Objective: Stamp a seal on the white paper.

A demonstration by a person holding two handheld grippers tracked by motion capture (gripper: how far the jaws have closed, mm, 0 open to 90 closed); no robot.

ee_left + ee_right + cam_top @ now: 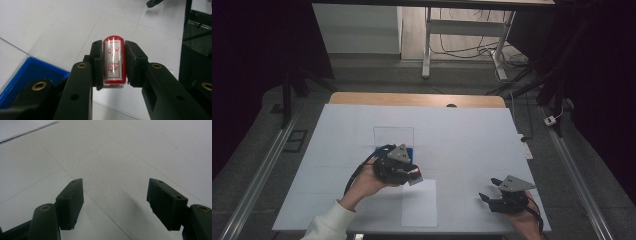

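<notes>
Below, white table (462, 135), dim room.

1 stamp (114, 61) | 1 blue tray (32, 72) | 1 paper sheet (419, 204) | 2 tools

light: dim, bluish | surroundings: near black | glare: stamp (113, 61) face | near jaws: soft
</notes>
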